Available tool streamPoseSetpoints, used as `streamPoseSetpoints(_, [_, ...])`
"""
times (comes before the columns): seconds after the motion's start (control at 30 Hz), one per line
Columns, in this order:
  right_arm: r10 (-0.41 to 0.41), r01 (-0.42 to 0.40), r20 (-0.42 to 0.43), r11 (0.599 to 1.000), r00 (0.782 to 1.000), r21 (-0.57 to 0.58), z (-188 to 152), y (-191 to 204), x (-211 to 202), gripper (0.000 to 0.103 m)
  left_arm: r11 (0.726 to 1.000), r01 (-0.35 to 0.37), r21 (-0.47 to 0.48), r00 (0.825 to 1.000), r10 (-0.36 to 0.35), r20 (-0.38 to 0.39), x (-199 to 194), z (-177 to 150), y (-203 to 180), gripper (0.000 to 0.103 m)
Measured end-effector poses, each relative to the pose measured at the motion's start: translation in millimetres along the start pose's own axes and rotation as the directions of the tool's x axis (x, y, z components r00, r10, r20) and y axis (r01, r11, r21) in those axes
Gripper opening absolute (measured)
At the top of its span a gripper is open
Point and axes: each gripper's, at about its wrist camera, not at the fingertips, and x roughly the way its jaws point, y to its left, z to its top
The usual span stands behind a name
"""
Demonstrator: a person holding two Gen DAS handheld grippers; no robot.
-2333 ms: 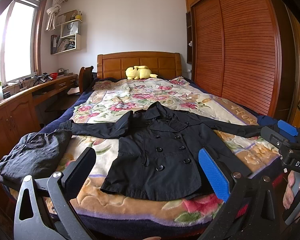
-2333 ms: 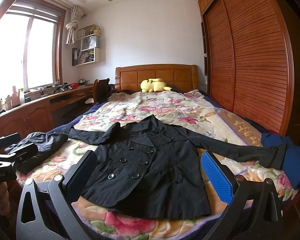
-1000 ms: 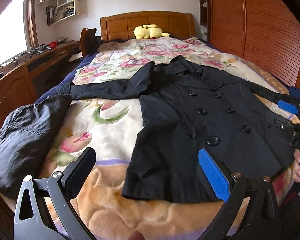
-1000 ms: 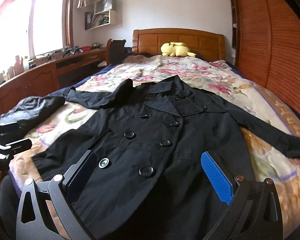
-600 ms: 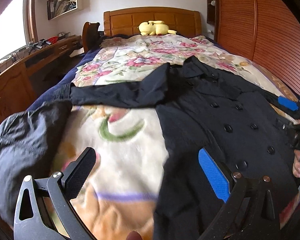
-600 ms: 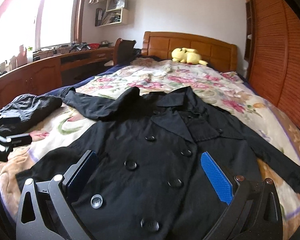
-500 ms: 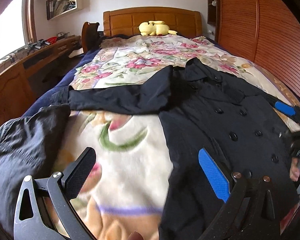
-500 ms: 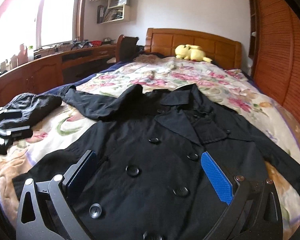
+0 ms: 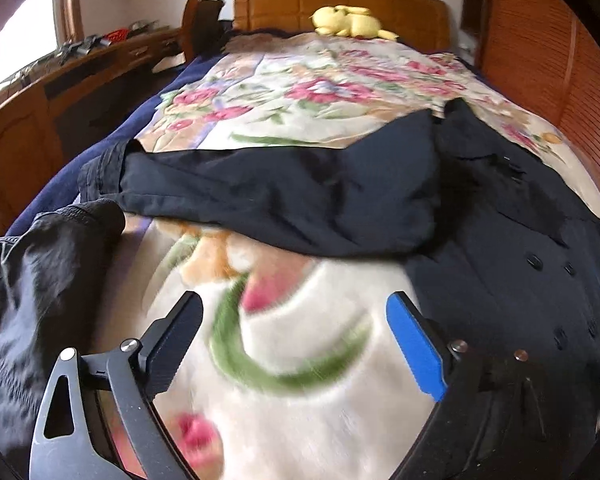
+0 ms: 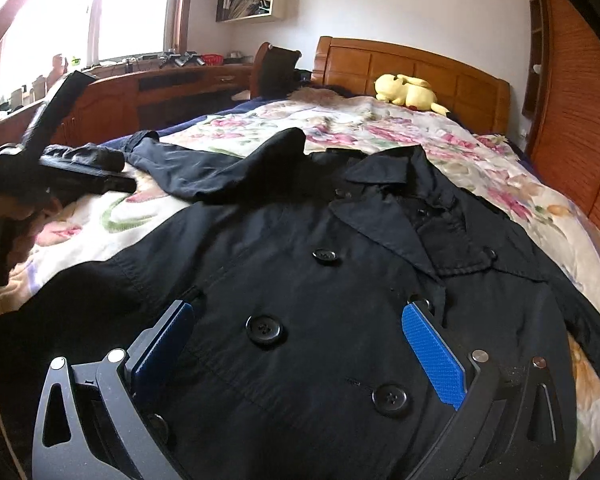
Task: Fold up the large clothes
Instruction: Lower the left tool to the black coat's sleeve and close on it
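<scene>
Evidently reaching for the black coat's (image 10: 300, 280) sleeve (image 9: 260, 196), the left hand-held gripper (image 9: 296, 344) is closing on nothing; right hand-held gripper (image 10: 296, 344) gapes, empty.

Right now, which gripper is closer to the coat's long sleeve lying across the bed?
Left. The left gripper, closing with nothing between its jaws, hangs just before the sleeve. The right gripper hangs over the coat's buttoned front, farther away.

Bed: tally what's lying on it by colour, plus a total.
Black: 2, the coat spread flat and a bunched garment at the bed's left edge.
Yellow: 1, the plush toy by the headboard.
Total: 3 things on the floral blanket.
</scene>
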Motion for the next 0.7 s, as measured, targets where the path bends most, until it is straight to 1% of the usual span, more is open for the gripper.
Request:
streamPoseSetpoints(0.1, [0.015, -0.015, -0.024, 1.000, 1.000, 0.009, -2, -1, 7, 0.103, 1.000, 0.012, -0.018, 1.000, -0.012, -0.024, 18, 12, 6, 0.085])
streamPoseSetpoints(0.13, [0.024, -0.024, -0.033, 1.000, 0.999, 0.015, -2, -2, 11, 0.103, 1.000, 0.016, -0.019, 0.999, -0.016, -0.030, 24, 15, 6, 0.081])
streamPoseSetpoints(0.17, [0.033, -0.032, -0.042, 0.999, 0.999, 0.022, -2, -3, 14, 0.103, 1.000, 0.014, -0.022, 0.999, -0.015, -0.037, 29, 19, 7, 0.077])
streamPoseSetpoints(0.2, [0.040, -0.038, -0.048, 0.999, 0.998, 0.029, -2, -4, 15, 0.103, 1.000, 0.007, -0.025, 0.999, -0.008, -0.041, 35, 23, 9, 0.075])
streamPoseSetpoints(0.27, [0.040, -0.039, -0.050, 0.999, 0.998, 0.032, -1, -5, 16, 0.103, 0.999, -0.006, -0.053, 0.999, 0.004, -0.048, 46, 30, 15, 0.064])
streamPoseSetpoints(0.3, [0.038, -0.037, -0.049, 0.999, 0.998, 0.030, -1, -5, 16, 0.103, 0.997, -0.013, -0.074, 0.998, 0.009, -0.056, 50, 32, 18, 0.061])
streamPoseSetpoints(0.33, [0.037, -0.036, -0.048, 0.999, 0.998, 0.028, 0, -4, 18, 0.103, 0.995, -0.019, -0.093, 0.998, 0.013, -0.063, 54, 34, 22, 0.060])
streamPoseSetpoints(0.43, [0.037, -0.036, -0.049, 0.999, 0.998, 0.025, -1, -3, 18, 0.103, 0.988, -0.016, -0.156, 0.998, 0.005, -0.069, 66, 37, 33, 0.060])
streamPoseSetpoints(0.63, [0.039, -0.038, -0.049, 0.999, 0.998, 0.024, -1, -3, 18, 0.103, 0.970, -0.023, -0.241, 0.996, 0.002, -0.084, 81, 42, 52, 0.060])
streamPoseSetpoints(0.7, [0.038, -0.037, -0.048, 0.999, 0.998, 0.020, -2, -2, 18, 0.103, 0.965, -0.024, -0.260, 0.997, 0.004, -0.076, 84, 45, 54, 0.049])
